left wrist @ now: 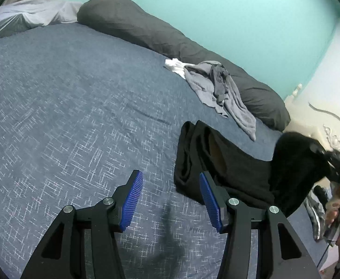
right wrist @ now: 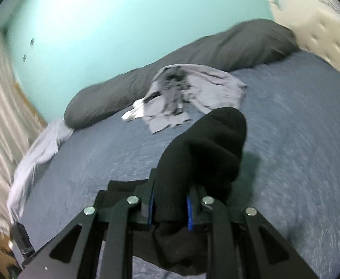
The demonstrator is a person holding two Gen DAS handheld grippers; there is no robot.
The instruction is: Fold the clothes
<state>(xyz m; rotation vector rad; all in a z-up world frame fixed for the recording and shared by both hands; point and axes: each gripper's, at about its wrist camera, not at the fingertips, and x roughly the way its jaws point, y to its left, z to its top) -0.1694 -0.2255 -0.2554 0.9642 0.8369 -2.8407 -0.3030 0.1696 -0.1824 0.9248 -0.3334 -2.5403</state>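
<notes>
A black garment point(left wrist: 228, 162) lies on the blue patterned bedspread point(left wrist: 65, 116), with one end lifted off the bed at the right. My right gripper point(right wrist: 170, 207) is shut on that bunched black garment point(right wrist: 204, 144), which bulges out past the blue pads. In the left wrist view the right gripper point(left wrist: 332, 162) shows at the right edge with a hand behind it. My left gripper point(left wrist: 171, 197) hovers open over the bedspread beside the garment's near edge, with nothing between its fingers.
A pile of grey and white clothes point(left wrist: 216, 88) lies further up the bed, against a long dark grey pillow point(left wrist: 158, 34). A pale sheet point(left wrist: 30, 16) is bunched at the far left corner. A cream headboard point(left wrist: 321, 121) and a teal wall point(left wrist: 216, 11) bound the bed.
</notes>
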